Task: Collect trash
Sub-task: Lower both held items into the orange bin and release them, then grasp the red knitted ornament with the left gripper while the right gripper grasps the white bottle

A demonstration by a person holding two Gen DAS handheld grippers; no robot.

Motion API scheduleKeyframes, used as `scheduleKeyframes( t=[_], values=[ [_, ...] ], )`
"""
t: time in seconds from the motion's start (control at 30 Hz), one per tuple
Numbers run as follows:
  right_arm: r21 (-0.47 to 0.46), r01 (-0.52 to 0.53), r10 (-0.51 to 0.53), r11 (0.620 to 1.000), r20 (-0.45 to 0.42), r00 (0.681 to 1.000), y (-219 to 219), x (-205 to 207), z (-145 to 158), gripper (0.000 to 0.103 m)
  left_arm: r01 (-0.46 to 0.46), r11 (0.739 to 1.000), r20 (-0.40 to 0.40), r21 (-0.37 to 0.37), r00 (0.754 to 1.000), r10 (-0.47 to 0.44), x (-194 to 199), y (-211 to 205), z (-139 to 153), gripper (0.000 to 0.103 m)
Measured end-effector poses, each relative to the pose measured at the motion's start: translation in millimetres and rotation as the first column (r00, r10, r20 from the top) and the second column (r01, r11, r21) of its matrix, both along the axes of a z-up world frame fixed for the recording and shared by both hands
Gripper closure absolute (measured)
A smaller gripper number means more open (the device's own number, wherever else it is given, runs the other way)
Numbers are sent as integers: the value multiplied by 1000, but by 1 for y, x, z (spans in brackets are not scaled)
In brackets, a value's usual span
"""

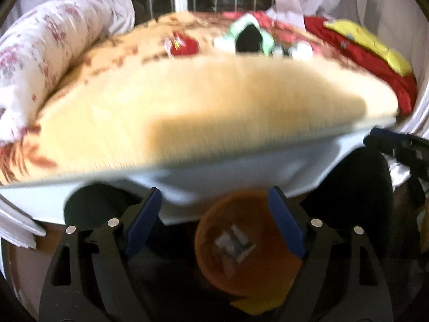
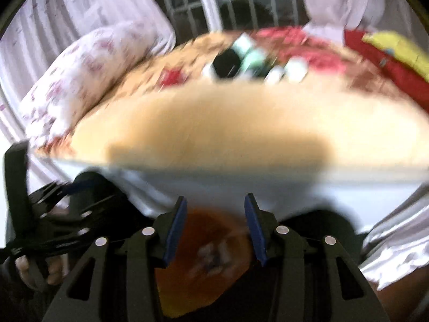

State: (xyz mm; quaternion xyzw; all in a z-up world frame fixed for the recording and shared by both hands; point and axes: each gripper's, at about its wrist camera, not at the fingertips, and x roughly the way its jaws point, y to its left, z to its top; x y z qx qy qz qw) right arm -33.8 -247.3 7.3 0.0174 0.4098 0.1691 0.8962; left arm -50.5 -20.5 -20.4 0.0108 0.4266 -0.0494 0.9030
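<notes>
Bed (image 1: 187,112) beyond orange bin (image 1: 241,255).

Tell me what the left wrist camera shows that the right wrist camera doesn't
Only the left wrist view shows the right gripper, at its right edge; its jaws are too blurred to judge. Only the right wrist view shows the left gripper and the hand holding it. Both show open blue-padded fingers over an orange bin with scraps inside, the bed, a red wrapper, a floral bolster and the barred window.

Fuzzy cloth blanket (image 1: 187,102) — smooth plastic bin (image 1: 214,273)
</notes>
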Motion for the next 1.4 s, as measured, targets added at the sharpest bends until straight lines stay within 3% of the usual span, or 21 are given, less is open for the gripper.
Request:
scheduleKeyframes(
  t=[0.13, 0.23, 0.47, 0.7, 0.83, 0.93, 1.07, 1.13, 1.23, 1.4],
  values=[
    [-12, 70, -70, 997, 56, 996, -22, 54, 26, 58, -34, 999, 41, -15, 999, 35, 25, 6, 16, 22],
    [39, 112, -113, 993, 25, 993, -41, 109, 36, 56, -53, 998, 58, -46, 997, 56, 41, 9, 24, 22],
    [141, 234, -200, 962, -222, 954, -79, 245, 24, 53, -63, 996, 96, -58, 993, 68, 69, 13, 36, 22],
    [45, 296, -257, 954, -387, 886, -76, 323, 3, 53, -60, 994, 83, -89, 994, 67, 83, 23, 26, 22],
    [-99, 250, -268, 963, -433, 861, -51, 352, -7, 54, -67, 991, 71, -118, 995, 76, 89, 31, 22, 22],
    [-172, 245, -298, 954, -475, 828, -43, 364, -32, 58, -77, 988, 61, -132, 994, 86, 91, 36, 19, 22],
    [-221, 231, -304, 948, -404, 863, -32, 356, -31, 59, -88, 986, 48, -141, 994, 96, 94, 40, 16, 22],
    [-187, 246, -301, 951, -386, 872, -36, 350, -28, 59, -94, 984, 40, -151, 994, 101, 98, 42, 17, 22],
    [-64, 282, -286, 957, -352, 891, -50, 331, -17, 60, -100, 984, 41, -148, 993, 107, 107, 44, 22, 22],
    [127, 296, -264, 947, -221, 939, -71, 276, 15, 60, -111, 989, 63, -102, 991, 118, 143, 42, 35, 22]
  ],
)
